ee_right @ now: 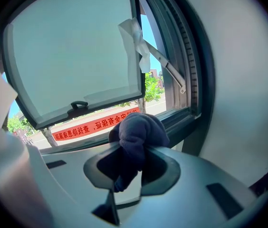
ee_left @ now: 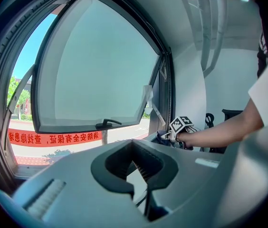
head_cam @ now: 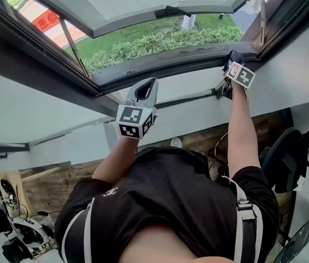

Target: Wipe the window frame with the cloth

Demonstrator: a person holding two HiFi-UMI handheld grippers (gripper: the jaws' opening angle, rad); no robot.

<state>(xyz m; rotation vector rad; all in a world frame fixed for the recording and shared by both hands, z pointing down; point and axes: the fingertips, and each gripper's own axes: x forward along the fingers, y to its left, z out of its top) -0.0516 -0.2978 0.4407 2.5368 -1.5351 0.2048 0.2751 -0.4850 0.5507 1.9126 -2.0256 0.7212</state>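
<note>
Navy cloth (ee_right: 141,127), bunched, clamped in right tongs (ee_right: 130,159) | left tongs (ee_left: 135,161) together

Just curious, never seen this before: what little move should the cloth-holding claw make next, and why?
Probably press the cloth onto the window frame and slide it leftward along its lower rail. The right claw is shut on the cloth near the frame's right corner; contact can't be confirmed.
</note>
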